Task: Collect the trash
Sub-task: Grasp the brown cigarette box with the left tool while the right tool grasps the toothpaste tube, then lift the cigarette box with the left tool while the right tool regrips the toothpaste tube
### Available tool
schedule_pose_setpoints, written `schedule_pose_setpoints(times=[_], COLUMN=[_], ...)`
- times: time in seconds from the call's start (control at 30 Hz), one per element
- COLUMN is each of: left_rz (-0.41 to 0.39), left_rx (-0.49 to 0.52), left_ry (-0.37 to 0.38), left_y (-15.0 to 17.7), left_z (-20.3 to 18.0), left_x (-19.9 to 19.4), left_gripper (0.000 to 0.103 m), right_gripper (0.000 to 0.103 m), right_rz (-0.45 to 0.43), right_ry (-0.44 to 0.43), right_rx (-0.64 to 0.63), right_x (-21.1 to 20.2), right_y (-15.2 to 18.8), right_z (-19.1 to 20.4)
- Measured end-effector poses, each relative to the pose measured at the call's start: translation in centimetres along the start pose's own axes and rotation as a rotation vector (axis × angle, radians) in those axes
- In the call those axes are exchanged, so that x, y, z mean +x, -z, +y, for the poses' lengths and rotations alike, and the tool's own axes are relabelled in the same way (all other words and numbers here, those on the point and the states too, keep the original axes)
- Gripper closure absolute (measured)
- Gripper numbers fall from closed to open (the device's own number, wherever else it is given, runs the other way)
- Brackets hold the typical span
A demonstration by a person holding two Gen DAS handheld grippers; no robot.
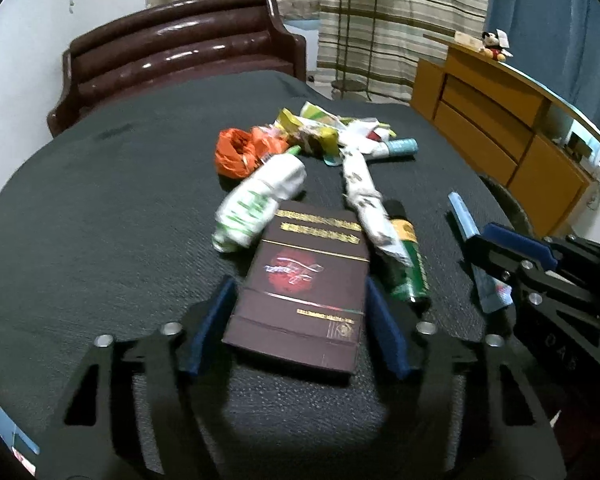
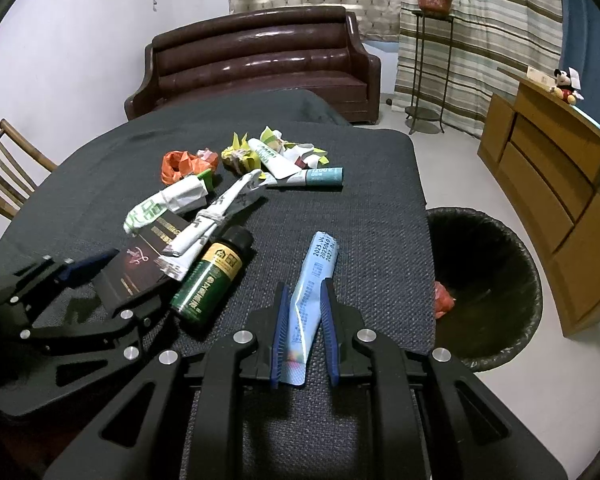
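Trash lies scattered on a table covered with a dark grey cloth (image 2: 360, 208). Nearest the right gripper (image 2: 303, 322) is a flattened light blue tube (image 2: 314, 280), and the blue pads are clamped on its lower end, the rest of it angling up and away over the cloth. The left gripper (image 1: 298, 320) straddles a dark maroon box (image 1: 304, 284) with gold lettering; its pads stand just beside the box's two long sides, and whether they press on it I cannot tell. A dark green bottle (image 2: 212, 276) with a black cap lies between the box and the tube, and a twisted white printed wrapper (image 2: 216, 220) rests across the box's far corner and the bottle. Beyond it lie a white and green wrapper (image 1: 256, 200), a crumpled orange bag (image 1: 240, 150), yellow-green wrappers (image 2: 256, 152) and a teal-ended tube (image 2: 320, 176). Off the table's right edge stands a black-lined waste bin (image 2: 500, 352) with a red scrap (image 2: 444, 300) inside.
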State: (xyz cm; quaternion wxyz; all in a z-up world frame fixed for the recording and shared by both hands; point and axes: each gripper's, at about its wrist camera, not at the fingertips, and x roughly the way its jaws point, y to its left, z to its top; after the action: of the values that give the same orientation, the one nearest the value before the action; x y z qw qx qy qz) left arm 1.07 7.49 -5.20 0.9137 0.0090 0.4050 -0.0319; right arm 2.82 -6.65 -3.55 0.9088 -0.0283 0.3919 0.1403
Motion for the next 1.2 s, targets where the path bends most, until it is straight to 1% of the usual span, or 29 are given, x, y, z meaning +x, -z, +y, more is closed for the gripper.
schedule_pose_setpoints(times=[0.27, 0.47, 0.57, 0.6, 0.7, 0.73, 0.77, 0.8, 1.17, 1.2], left_rz=[-0.028, -0.062, -0.036, -0.014, 0.020, 0.020, 0.020, 0.018, 0.036, 0.035], left_rx=[-0.002, -0.012, -0.015, -0.030, -0.078, -0.086, -0.089, -0.094, -0.095, -0.089], left_ry=[0.026, 0.026, 0.025, 0.033, 0.041, 0.041, 0.036, 0.032, 0.005, 0.001], left_y=[0.5, 0.5, 0.6, 0.7, 0.6, 0.4, 0.4, 0.3, -0.4, -0.4], left_z=[0.0, 0.1, 0.2, 0.4, 1.2, 1.4, 1.5, 1.6, 1.4, 1.3], left_x=[-0.8, -1.9, -1.8, -1.5, -0.9, -1.0, -0.9, -1.0, 0.0, 0.0], left_gripper=[0.046, 0.048, 0.048, 0.048, 0.046, 0.045, 0.041, 0.040, 0.038, 0.041], right_gripper=[0.085, 0.087, 0.087, 0.087, 0.087, 0.087, 0.087, 0.087, 0.087, 0.087], right_rz=[-0.004, -0.016, -0.017, -0.017, -0.018, -0.018, -0.016, -0.016, -0.003, -0.002], right_ry=[0.002, 0.000, -0.001, -0.002, -0.002, -0.002, -0.002, -0.003, -0.015, -0.016], right_rx=[0.000, -0.007, -0.010, -0.011, -0.012, -0.012, -0.012, -0.011, -0.002, -0.002], right_x=[0.0, 0.1, 0.1, 0.1, -0.1, -0.1, 0.0, -0.1, -0.1, -0.1], right_y=[0.0, 0.0, 0.1, 0.1, 0.3, 0.3, 0.3, 0.3, 0.2, 0.3], right_z=[0.0, 0.2, 0.3, 0.4, 0.2, 0.3, 0.3, 0.2, -0.1, -0.3])
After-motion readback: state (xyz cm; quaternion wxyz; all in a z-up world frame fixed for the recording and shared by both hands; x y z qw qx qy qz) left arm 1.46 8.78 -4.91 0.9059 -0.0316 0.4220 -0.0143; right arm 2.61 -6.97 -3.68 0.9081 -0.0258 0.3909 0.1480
